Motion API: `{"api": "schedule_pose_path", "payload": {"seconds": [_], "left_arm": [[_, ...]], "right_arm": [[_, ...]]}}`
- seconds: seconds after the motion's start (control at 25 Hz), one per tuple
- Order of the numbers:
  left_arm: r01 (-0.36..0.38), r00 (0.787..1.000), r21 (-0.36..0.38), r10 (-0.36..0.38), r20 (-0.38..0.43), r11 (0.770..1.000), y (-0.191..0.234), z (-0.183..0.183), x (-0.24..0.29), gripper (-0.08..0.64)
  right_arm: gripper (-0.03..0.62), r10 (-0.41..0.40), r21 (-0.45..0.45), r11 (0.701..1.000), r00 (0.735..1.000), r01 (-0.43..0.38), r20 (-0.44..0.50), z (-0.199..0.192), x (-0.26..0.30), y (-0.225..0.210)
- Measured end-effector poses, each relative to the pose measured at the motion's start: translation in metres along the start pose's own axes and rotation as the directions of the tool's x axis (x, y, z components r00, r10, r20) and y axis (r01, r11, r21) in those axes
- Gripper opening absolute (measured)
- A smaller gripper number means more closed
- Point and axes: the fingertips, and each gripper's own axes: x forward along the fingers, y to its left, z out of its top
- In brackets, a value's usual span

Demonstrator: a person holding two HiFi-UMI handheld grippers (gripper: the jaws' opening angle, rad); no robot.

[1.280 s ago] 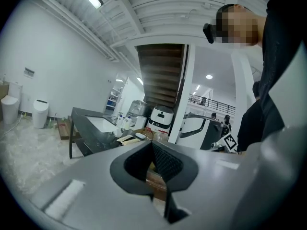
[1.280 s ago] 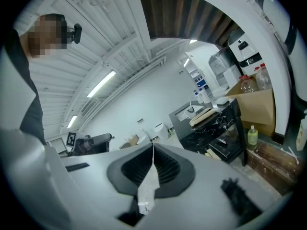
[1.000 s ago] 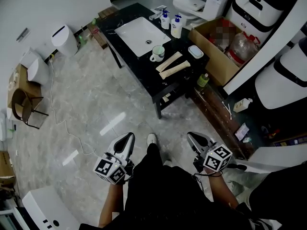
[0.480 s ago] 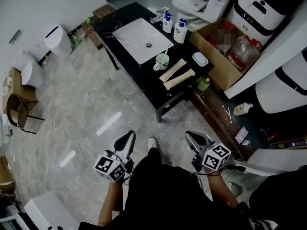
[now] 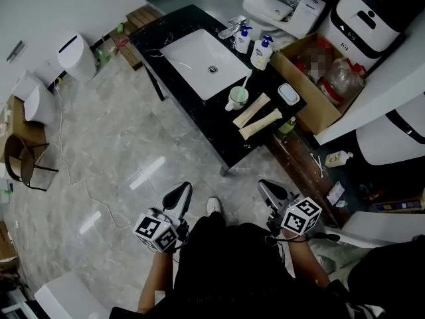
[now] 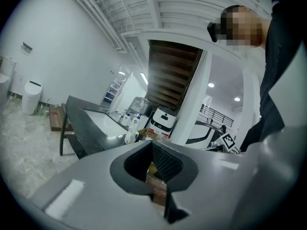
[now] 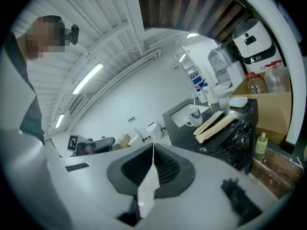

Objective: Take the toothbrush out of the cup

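A white cup (image 5: 237, 99) stands on the black counter (image 5: 174, 29), just right of the white sink (image 5: 206, 62). A toothbrush (image 5: 246, 82) sticks up out of it. Both grippers are held low at the person's waist, far from the cup. The left gripper (image 5: 182, 192) and the right gripper (image 5: 268, 188) point toward the counter, and each is shut with nothing held. In the left gripper view the left gripper (image 6: 152, 150) has its pads together and the cup (image 6: 129, 137) is small and distant. In the right gripper view the right gripper (image 7: 153, 152) is likewise shut below the cup (image 7: 194, 120).
Two long beige boxes (image 5: 256, 115), a soap dish (image 5: 289, 94) and two pump bottles (image 5: 261, 50) share the counter. An open cardboard box (image 5: 325, 78) and a small green bottle (image 5: 285, 126) sit to its right. A white bin (image 5: 70, 52), a chair (image 5: 20, 158) and a floor cable (image 5: 86, 191) lie left.
The counter has shifted right and down in the head view and looks nearer as the person steps toward it. Both grippers stay shut and low at the waist.
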Motion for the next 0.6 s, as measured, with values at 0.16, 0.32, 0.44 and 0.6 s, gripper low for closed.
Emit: {"api": "schedule_pose_path", "payload": {"seconds": [0.16, 0.32, 0.44, 0.6], "left_arm": [[0.015, 1.0, -0.009, -0.015, -0.012, 1.0, 0.017, 0.006, 0.004, 0.009], [0.026, 1.0, -0.009, -0.026, -0.01, 1.0, 0.026, 0.016, 0.009, 0.008], [0.032, 0.999, -0.013, -0.032, -0.011, 0.999, 0.029, 0.02, 0.016, 0.009], [0.051, 0.999, -0.009, -0.052, -0.018, 0.999, 0.028, 0.025, 0.03, 0.009]], "right_arm": [[0.014, -0.019, 0.016, 1.0, 1.0, 0.019, 0.013, 0.008, 0.017, -0.001], [0.014, -0.022, 0.002, 1.0, 1.0, 0.022, 0.015, 0.018, 0.03, -0.004], [0.014, -0.029, -0.003, 1.0, 0.999, 0.03, 0.02, 0.026, 0.033, -0.006], [0.014, -0.031, -0.015, 0.999, 0.999, 0.032, 0.028, 0.039, 0.033, -0.014]]}}
